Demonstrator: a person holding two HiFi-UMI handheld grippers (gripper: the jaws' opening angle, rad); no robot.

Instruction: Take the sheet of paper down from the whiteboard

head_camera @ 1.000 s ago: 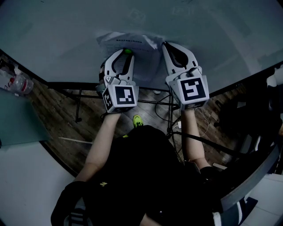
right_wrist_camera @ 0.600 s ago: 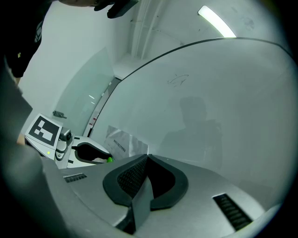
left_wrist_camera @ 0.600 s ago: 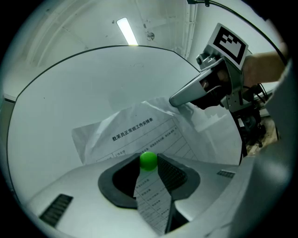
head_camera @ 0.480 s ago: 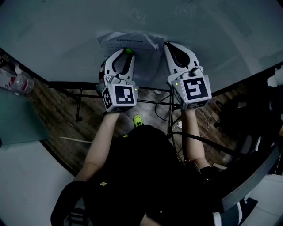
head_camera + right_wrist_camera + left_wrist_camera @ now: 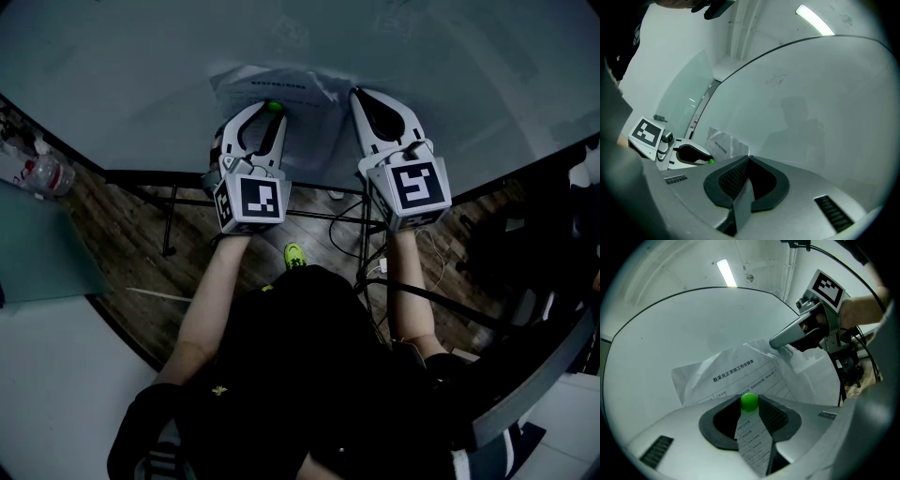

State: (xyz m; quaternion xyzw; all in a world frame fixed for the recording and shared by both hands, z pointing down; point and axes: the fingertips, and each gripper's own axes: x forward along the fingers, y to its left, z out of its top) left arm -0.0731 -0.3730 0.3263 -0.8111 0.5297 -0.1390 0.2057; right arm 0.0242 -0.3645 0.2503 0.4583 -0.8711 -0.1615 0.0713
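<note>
A printed sheet of paper hangs on the whiteboard under a round green magnet. My left gripper points level at the board, its jaws closed on the magnet. The sheet runs down between those jaws. My right gripper is shut on the paper's right edge, which lifts and creases there. In the right gripper view a strip of paper shows edge-on between the closed jaws. The left gripper view shows the right gripper pinching the sheet's upper right part.
A plastic bottle lies on a surface at the left. Below the board are its stand's bars and cables over a wooden floor. A dark chair is at the right. My body fills the lower middle of the head view.
</note>
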